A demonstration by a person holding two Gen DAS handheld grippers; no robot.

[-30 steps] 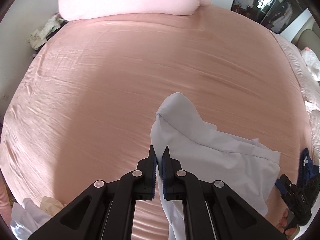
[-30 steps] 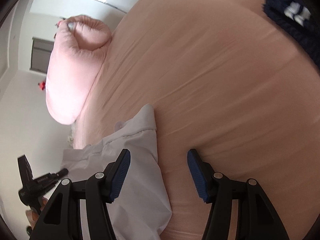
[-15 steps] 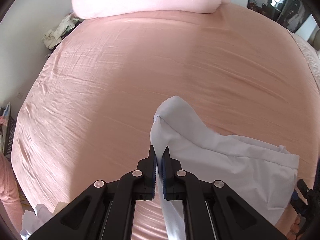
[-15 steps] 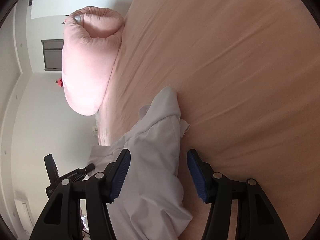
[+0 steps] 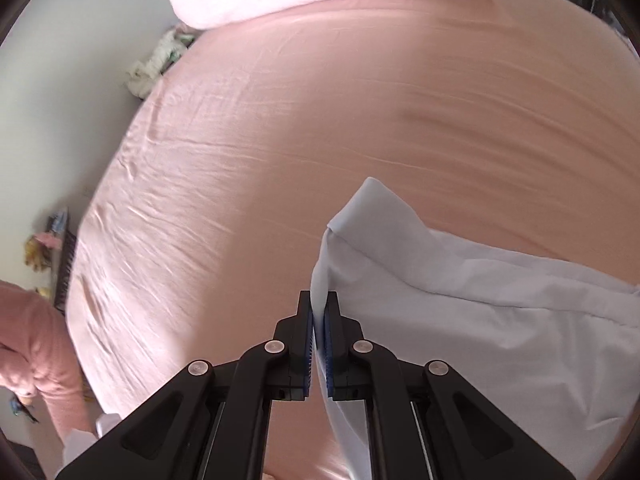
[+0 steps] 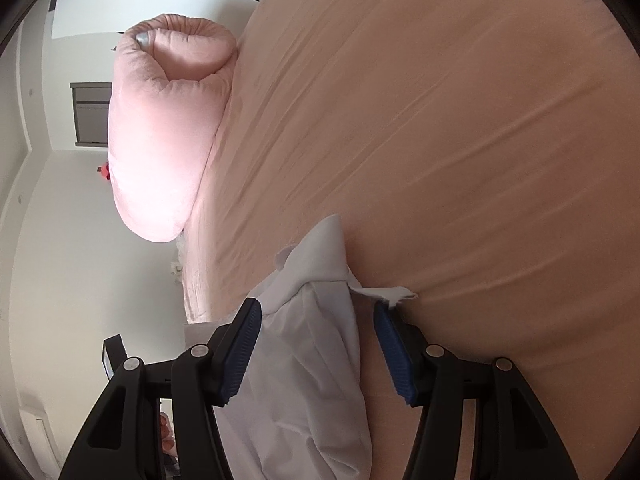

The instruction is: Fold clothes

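Item: white shirt [image 5: 460, 320], lying crumpled at the near right of the pink bed [image 5: 320, 120].

Left gripper [image 5: 319, 312]: pinching a shirt edge tight.

Right gripper [image 6: 318, 344]: jaws closing around the shirt, not yet pressing.

Risk: it may be catching several bunched layers, spoiling the fold.

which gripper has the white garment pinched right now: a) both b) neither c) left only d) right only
c: the left gripper is shut on an edge of the white garment, while the right gripper is closing around the cloth with its blue pads not yet pressing it.
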